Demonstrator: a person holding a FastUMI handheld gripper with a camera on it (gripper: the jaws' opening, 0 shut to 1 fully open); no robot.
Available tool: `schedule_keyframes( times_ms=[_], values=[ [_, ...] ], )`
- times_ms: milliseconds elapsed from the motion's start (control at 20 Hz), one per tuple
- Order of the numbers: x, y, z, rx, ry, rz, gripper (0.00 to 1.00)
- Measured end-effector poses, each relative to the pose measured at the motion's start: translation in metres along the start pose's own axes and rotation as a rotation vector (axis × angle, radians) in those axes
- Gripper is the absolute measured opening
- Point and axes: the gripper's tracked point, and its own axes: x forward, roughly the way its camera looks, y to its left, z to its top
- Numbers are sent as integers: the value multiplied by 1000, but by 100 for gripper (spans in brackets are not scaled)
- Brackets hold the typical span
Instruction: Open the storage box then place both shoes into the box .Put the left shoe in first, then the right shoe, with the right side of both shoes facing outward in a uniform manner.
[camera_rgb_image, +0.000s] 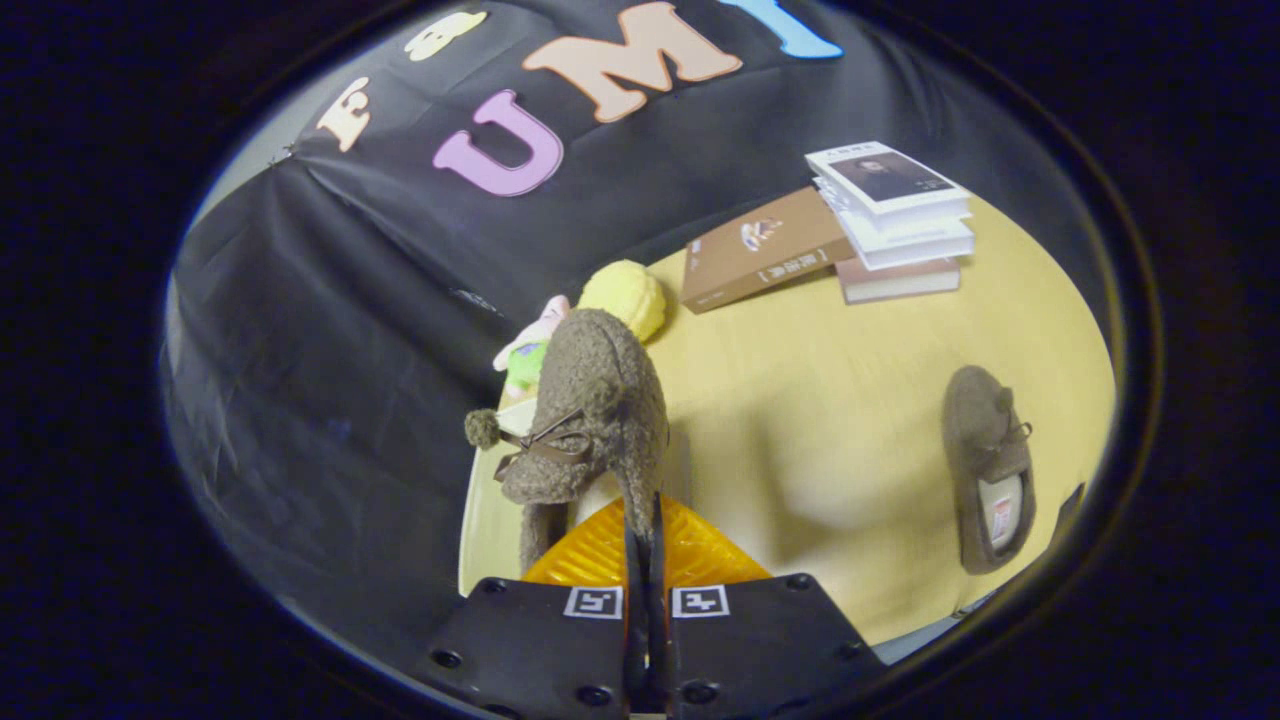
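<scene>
My gripper is shut on the rim of a brown fuzzy shoe, which hangs lifted above the yellow table with its toe pointing away from me. A bow with pom-poms sits on its upper. The shoe's collar is pinched between both fingers. A second matching brown shoe lies flat on the table off to the right of the fingers, its opening toward me. An orange ribbed surface lies right under the fingers, partly hidden by them; I cannot tell whether it belongs to the storage box.
A stack of books and a brown book lie at the table's far side. A yellow ball and a small plush toy sit just beyond the held shoe, near the table's left edge. The black cloth wall stands behind.
</scene>
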Motion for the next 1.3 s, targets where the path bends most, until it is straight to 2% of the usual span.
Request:
schedule_keyframes(
  times_ms=[200, 400, 650, 1300],
  values=[
    [15, 45, -7, -20, -6, 27, 4],
    [44, 78, -33, -37, 41, 36, 4],
    [81, 96, -71, -64, 112, 13, 4],
    [160, 85, -135, -140, 240, -184, 4]
  ],
)
